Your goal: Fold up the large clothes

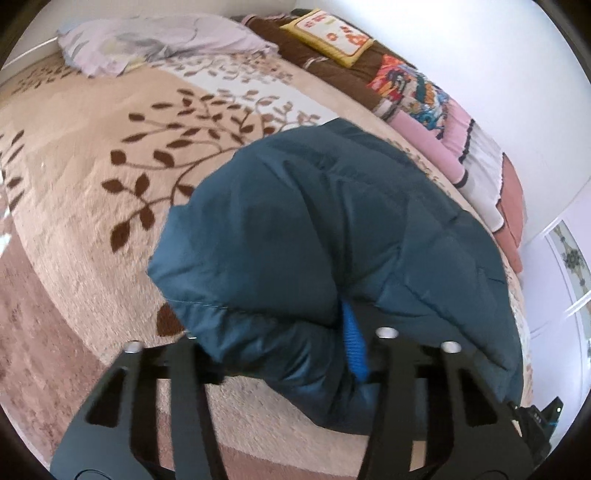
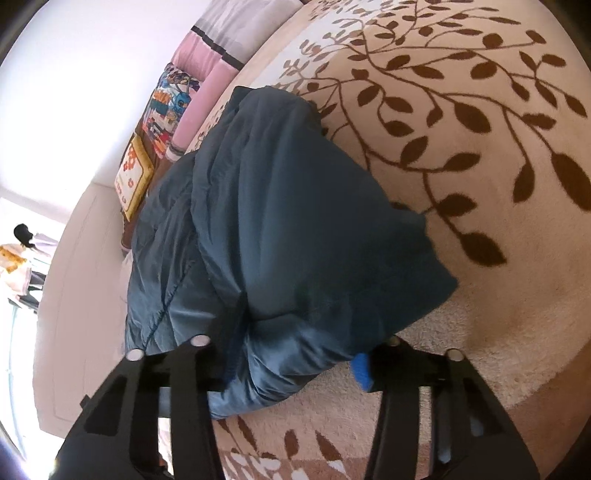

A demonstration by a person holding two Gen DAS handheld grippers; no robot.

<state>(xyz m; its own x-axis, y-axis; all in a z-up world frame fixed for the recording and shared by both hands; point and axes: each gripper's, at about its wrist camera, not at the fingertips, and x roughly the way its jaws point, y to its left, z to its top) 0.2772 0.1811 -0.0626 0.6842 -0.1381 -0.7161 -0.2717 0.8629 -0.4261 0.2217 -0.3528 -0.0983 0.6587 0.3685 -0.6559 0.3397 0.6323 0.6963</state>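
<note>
A dark teal puffer jacket (image 1: 332, 229) lies bunched on a beige bed blanket with brown leaf pattern (image 1: 92, 155). My left gripper (image 1: 284, 350) has its fingers spread around a thick fold of the jacket, with a blue pad (image 1: 354, 343) pressed into the fabric. In the right wrist view the same jacket (image 2: 280, 221) fills the middle. My right gripper (image 2: 295, 365) also holds a thick bundle of jacket edge between its fingers, with a blue pad (image 2: 362, 373) showing at the right finger.
A lilac pillow (image 1: 162, 40) lies at the head of the bed. A yellow cushion (image 1: 328, 35), brown blanket and folded pink and patterned bedding (image 1: 443, 122) line the wall side. A white wall (image 2: 66, 92) runs beside the bed.
</note>
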